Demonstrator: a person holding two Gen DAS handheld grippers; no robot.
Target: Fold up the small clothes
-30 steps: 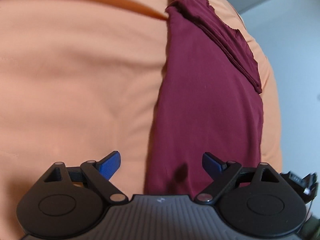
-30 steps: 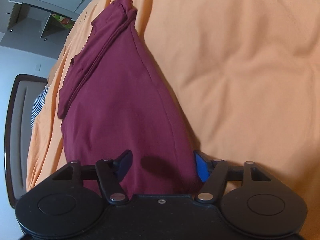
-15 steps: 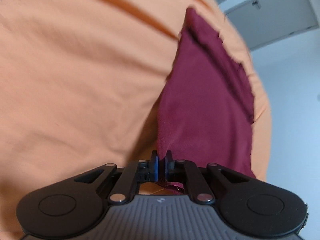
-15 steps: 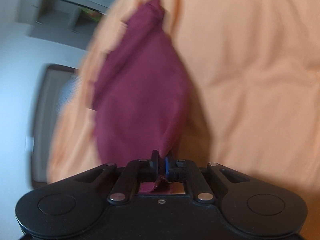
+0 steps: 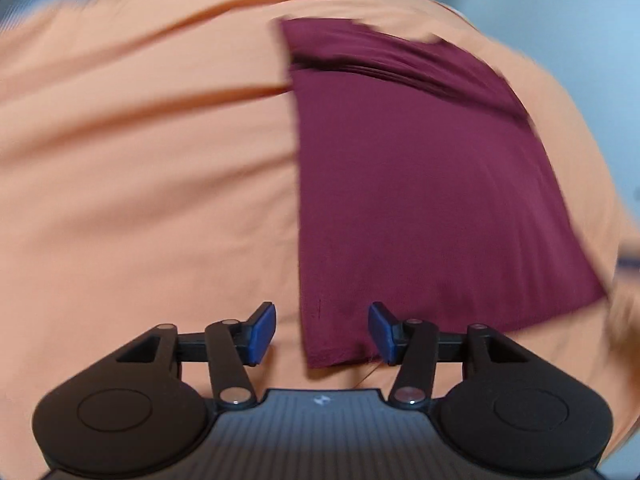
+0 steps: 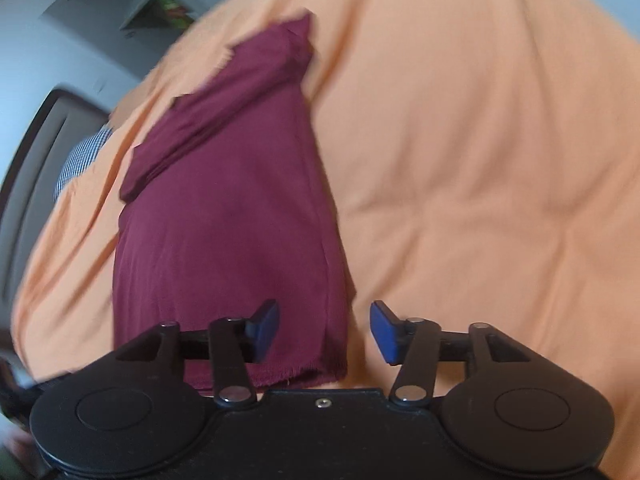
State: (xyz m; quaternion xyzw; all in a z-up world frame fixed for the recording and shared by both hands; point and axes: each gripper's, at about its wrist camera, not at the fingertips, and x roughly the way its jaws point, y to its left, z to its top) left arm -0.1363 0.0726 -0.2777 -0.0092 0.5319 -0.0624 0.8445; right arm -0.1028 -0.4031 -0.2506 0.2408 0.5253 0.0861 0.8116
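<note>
A maroon garment (image 5: 420, 184) lies flat on an orange bedspread (image 5: 140, 180), with a folded band of cloth across its far end. My left gripper (image 5: 322, 330) is open, its blue pads straddling the garment's near left corner without holding it. In the right wrist view the same garment (image 6: 224, 220) lies lengthwise ahead. My right gripper (image 6: 324, 330) is open over its near right corner, holding nothing.
The orange bedspread (image 6: 480, 160) fills most of both views. A dark headboard (image 6: 36, 148) and a checked cloth (image 6: 80, 156) sit at the left of the right wrist view. A pale wall and shelf (image 6: 132, 12) lie beyond the bed.
Both grippers were open, shut on the garment's near corners half a second ago and lifted them. Both are now open again and the garment lies flat.
</note>
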